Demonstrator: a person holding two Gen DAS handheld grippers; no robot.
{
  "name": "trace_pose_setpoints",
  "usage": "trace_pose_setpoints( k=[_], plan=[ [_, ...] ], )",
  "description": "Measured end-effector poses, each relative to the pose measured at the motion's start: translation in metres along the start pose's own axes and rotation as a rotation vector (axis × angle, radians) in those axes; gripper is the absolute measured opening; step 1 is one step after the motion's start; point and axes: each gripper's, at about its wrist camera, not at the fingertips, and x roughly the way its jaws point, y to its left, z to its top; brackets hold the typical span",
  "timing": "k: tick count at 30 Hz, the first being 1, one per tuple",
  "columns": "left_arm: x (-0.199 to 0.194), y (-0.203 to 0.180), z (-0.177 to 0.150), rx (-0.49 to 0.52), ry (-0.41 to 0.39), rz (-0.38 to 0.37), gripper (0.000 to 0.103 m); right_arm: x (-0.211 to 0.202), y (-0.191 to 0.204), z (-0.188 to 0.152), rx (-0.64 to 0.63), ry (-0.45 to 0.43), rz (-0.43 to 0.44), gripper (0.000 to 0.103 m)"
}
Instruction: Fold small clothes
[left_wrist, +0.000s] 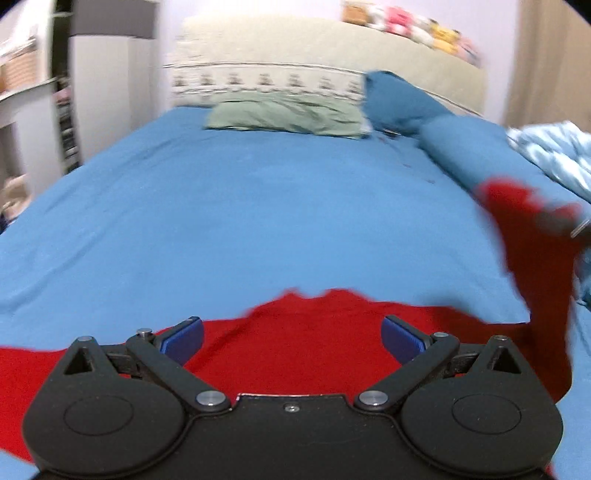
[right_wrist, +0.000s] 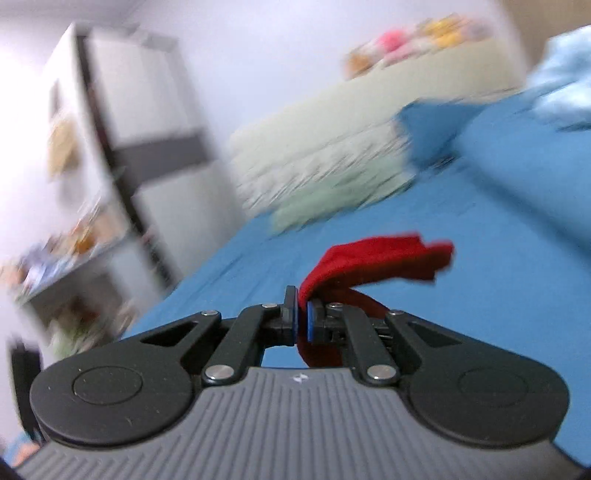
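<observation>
We saw the left tongs (left_wrist: 291, 341) spread wide, blue pads (left_wrist: 183, 339) well apart, nothing between them. They hovered over the red garment (left_wrist: 295, 343), which lay on the blue bed sheet (left_wrist: 240, 206) at the near edge of the left wrist view. The cloth ran under and between the pads; contact we could not tell. One part of the same red garment rose at the right side of that view, lifted off the sheet, blurred. A dark shape sat there at the frame edge, too smeared to name.

In the right wrist view the right tongs (right_wrist: 302, 320) were closed, pinching a fold of the red garment (right_wrist: 376, 258). Cloth stuck out forward past the pads and a short bit hung down behind them. The view was tilted and heavily blurred.

Farther up the bed we noted a pale green pillow (left_wrist: 288, 116), a blue pillow (left_wrist: 400, 99) beside it, and a cream headboard (left_wrist: 332, 55) with soft toys (left_wrist: 410, 26) lined on top. A light blue patterned quilt (left_wrist: 554, 155) was bunched at the right. A white cabinet (right_wrist: 147, 122) and a cluttered shelf (right_wrist: 66, 254) stood left of the bed.
</observation>
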Motion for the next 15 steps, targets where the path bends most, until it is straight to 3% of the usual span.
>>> trace_pose_setpoints(
  k=[4,6,10,11,13,15],
  plan=[
    [0.001,0.059,-0.028,-0.037,0.052,0.053,0.103,0.084,0.060,-0.099,-0.103,0.229,0.043,0.020],
    [0.003,0.077,-0.041,-0.060,0.075,0.049,0.103,0.104,0.080,-0.147,-0.169,0.307,0.026,0.020],
    [0.008,0.087,-0.055,-0.089,0.091,-0.001,0.103,0.107,0.087,-0.179,-0.205,0.316,0.035,0.025],
    [0.011,0.086,-0.054,-0.089,0.093,-0.014,0.103,0.105,0.086,-0.181,-0.220,0.315,0.037,0.030],
    [0.014,0.074,-0.053,-0.071,0.085,-0.056,0.103,0.098,0.087,-0.175,-0.266,0.329,0.050,0.072],
    [0.015,0.053,-0.049,-0.031,0.072,-0.107,0.103,0.076,0.090,-0.168,-0.338,0.298,0.054,0.086]
  ],
)
